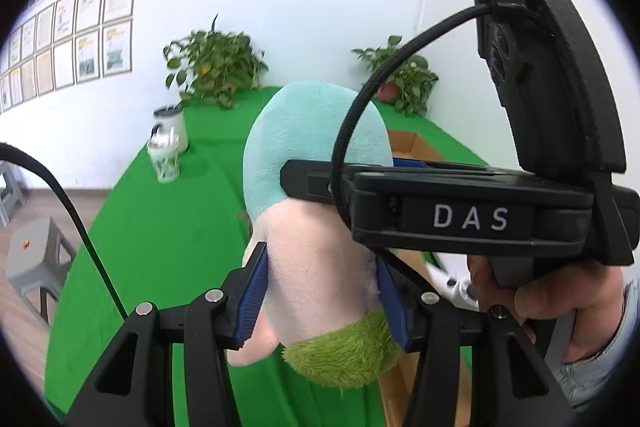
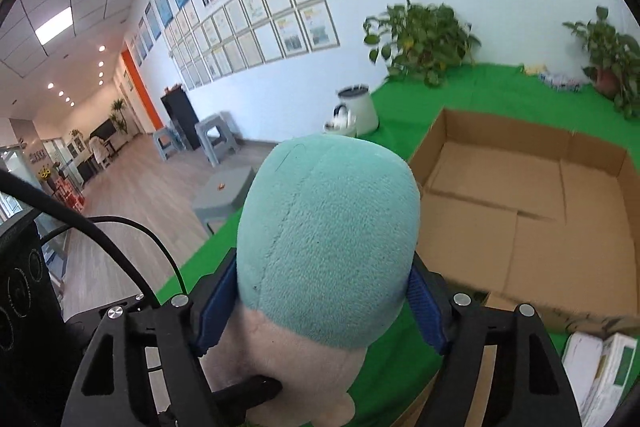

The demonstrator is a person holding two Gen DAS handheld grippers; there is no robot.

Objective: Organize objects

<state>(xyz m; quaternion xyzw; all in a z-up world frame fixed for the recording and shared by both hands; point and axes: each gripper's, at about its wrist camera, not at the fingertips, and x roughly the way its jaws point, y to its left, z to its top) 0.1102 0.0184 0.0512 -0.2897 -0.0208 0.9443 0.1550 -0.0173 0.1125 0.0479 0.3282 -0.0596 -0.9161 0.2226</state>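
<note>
A plush toy (image 1: 316, 243) with a teal head, pale pink body and green base is held in the air above the green table. My left gripper (image 1: 320, 291) is shut on its pink body. My right gripper (image 2: 324, 303) is shut on its teal head (image 2: 328, 239); in the left wrist view it reaches in from the right, its fingers (image 1: 316, 183) across the head. An open, empty cardboard box (image 2: 520, 195) lies on the table to the right of the toy.
A white kettle (image 2: 358, 109) and a glass jar (image 1: 164, 159) stand at the table's far left edge. Two potted plants (image 2: 420, 39) (image 2: 612, 59) stand along the back wall. White cartons (image 2: 600, 375) lie at the near right. Grey stools (image 1: 32, 259) stand on the floor to the left.
</note>
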